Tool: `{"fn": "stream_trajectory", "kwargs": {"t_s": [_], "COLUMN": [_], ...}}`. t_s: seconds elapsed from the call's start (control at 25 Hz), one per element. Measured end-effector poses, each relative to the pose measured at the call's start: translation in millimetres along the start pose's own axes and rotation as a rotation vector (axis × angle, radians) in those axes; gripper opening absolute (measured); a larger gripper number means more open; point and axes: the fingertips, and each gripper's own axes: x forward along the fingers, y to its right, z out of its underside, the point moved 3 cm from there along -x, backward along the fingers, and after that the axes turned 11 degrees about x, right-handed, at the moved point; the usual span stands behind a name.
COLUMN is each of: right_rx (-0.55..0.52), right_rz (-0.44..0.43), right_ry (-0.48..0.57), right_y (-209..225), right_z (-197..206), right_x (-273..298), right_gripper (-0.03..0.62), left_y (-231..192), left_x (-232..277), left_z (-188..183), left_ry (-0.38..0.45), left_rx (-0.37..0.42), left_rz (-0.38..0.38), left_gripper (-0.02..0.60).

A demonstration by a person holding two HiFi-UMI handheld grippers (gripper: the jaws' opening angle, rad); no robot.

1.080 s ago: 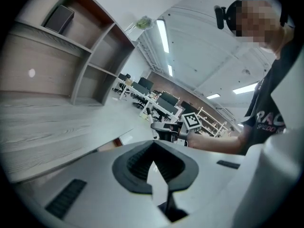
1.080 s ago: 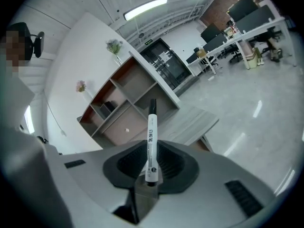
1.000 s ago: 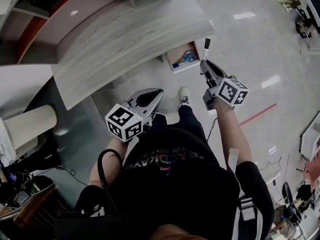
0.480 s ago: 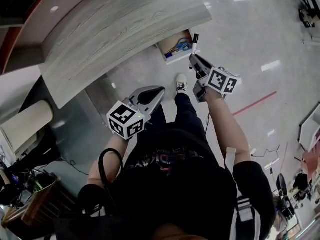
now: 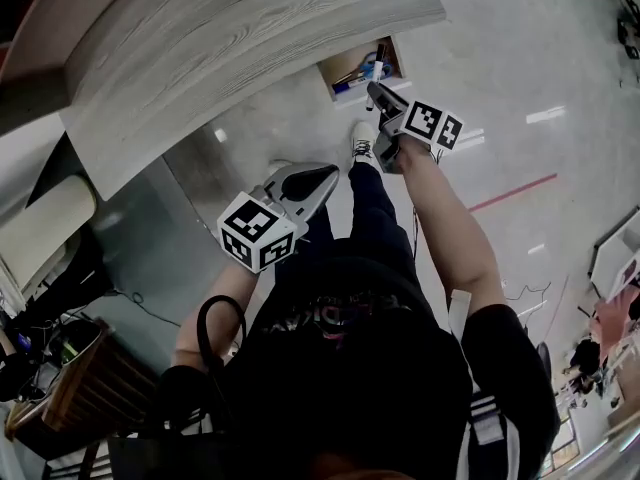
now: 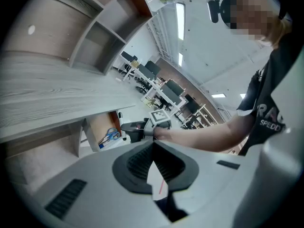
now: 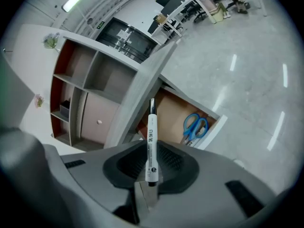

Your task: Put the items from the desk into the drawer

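Head view steep dn; gripper views fwd, share drawer (image 5: 348, 68).

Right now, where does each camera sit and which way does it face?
Head view: on the person's head, facing steeply down at the desk and open drawer; the torso, left gripper and right gripper show.
Left gripper view: on the left gripper, looking along its shut, empty jaws toward the drawer; the right forearm shows.
Right gripper view: on the right gripper, looking along jaws clamping a white marker toward the drawer; no body shows.
Shared: both gripper views see the blue scissors in the drawer.
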Motion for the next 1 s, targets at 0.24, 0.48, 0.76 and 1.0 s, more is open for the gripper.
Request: {"fn": "stream_trajectory", "kwargs": {"t_s": [0.24,0.48,0.76,1.0], "right_rx": [0.043,0.044,0.073,0.085], "right_rz": [0.043,0.082,0.101,0.121], "right_ry": [-0.018,-0.038,-0.054,-0.057], "right_y": [14.2,22.0,17.4,11.5], "right_z": [-2.2,-6.0,-9.0,-7.9], "right_x": [20.5,42.6,60.3,74.0], "right_gripper": [0.077,0.078,0.078,0.078], "left_y": [-2.7,-9.6,-10.4,-12.0], "left_x": [-1.1,-0.6,-0.7,-4.9], "left_z": [13.9,26.8,31.4,34.9], "left_ry": [-0.013,-0.021,-0.009,0.003], "left_rx": [-0.041,-0.077,-0.116,-0.135], "left_rz": [-0.018,-0.03,-0.043,-0.051], "left_gripper": [0.011,0.011,0.011,0.011]}}
